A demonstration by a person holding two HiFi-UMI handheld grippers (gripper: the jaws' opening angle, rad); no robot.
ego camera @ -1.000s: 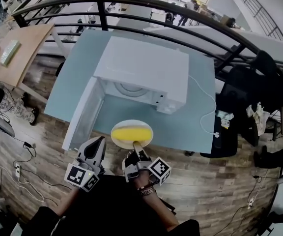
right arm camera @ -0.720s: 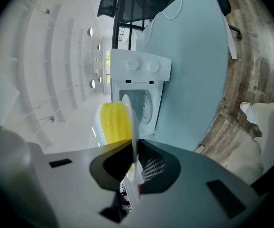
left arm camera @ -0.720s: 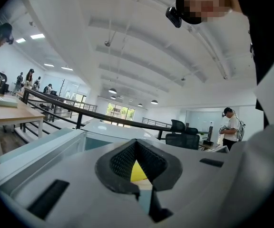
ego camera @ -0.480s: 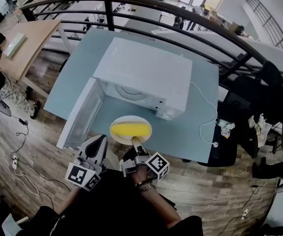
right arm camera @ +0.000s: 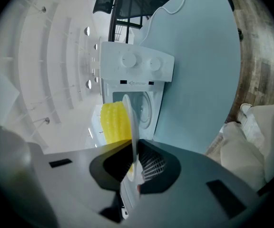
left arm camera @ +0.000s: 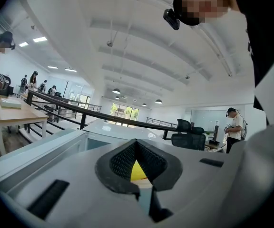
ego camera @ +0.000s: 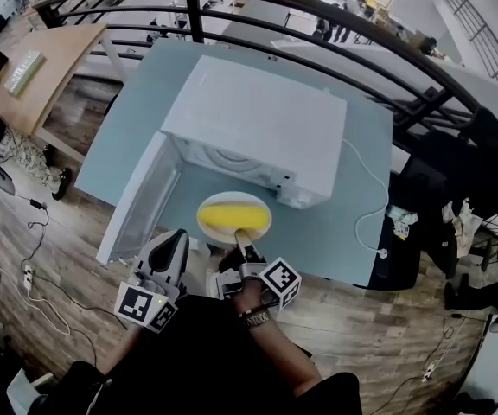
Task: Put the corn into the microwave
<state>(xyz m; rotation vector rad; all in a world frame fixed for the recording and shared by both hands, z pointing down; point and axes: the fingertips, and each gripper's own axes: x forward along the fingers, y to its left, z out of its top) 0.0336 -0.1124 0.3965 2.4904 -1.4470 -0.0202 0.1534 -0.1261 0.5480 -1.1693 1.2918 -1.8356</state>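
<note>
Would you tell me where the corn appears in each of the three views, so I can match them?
Head view: the corn lies centre, before the open microwave.
Left gripper view: a yellow sliver low centre, seen through the jaws.
Right gripper view: left of centre, above the jaws.
Shared landmark: the white plate under it, in all three.

counter (ego camera: 357,193): blue-grey | white cable (ego camera: 381,252): lies on its right part | black railing (ego camera: 194,11): behind | wooden desk (ego camera: 33,85): far left | plank floor (ego camera: 387,318): below
</note>
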